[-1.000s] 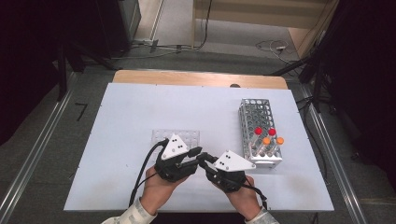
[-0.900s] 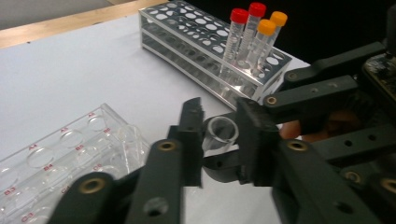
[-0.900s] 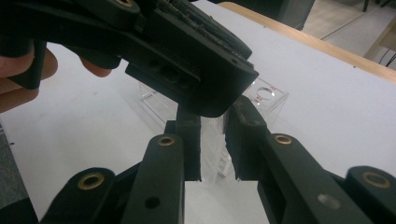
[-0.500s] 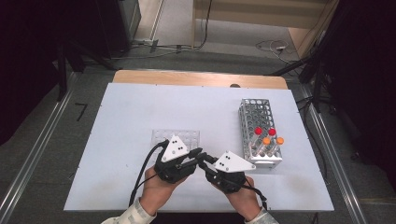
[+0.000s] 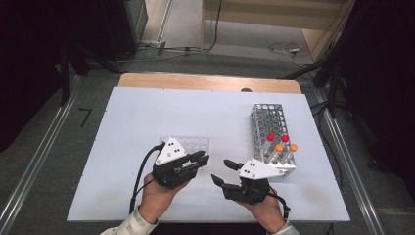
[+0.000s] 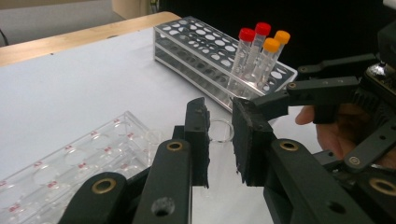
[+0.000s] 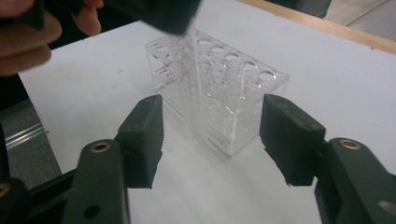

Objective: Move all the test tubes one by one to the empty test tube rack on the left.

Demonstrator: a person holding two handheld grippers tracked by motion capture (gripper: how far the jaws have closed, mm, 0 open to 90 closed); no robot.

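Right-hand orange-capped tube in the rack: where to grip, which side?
Probably the orange-capped tube just below its cap, from above at the rack's right edge: it stands upright, only its top clears the rack, and other capped tubes crowd its left and rear.

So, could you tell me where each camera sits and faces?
High view: above the person's side, facing forward and down at the table; left hand, left gripper, right hand, right gripper.
Left gripper view: on that gripper, facing the tube rack; jaws shut on a tube.
Right gripper view: on that gripper, facing the clear rack; jaws just opening, off the tube.
Both gripper views share the tube.
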